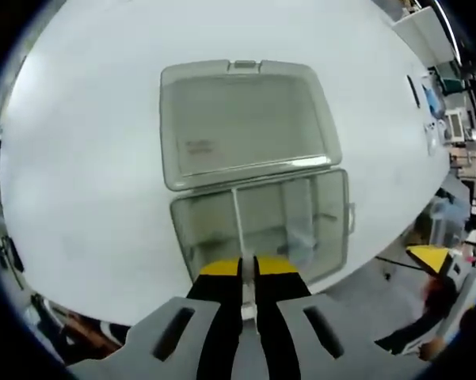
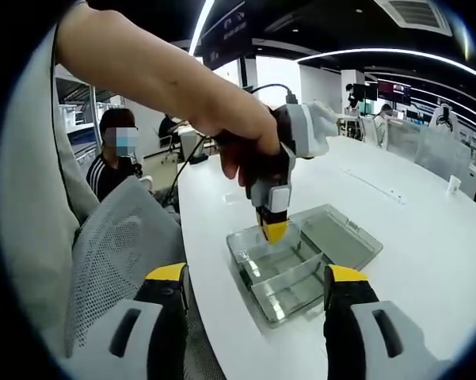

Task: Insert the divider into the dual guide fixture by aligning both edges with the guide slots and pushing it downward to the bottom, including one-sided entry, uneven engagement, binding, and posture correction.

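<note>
the left gripper has its yellow-tipped jaws pinched nearly together on the top edge of the clear divider, which stands upright inside the clear box on the white table, the hinged lid lying open beyond. the right gripper hangs wide open and empty, near the table edge.
</note>
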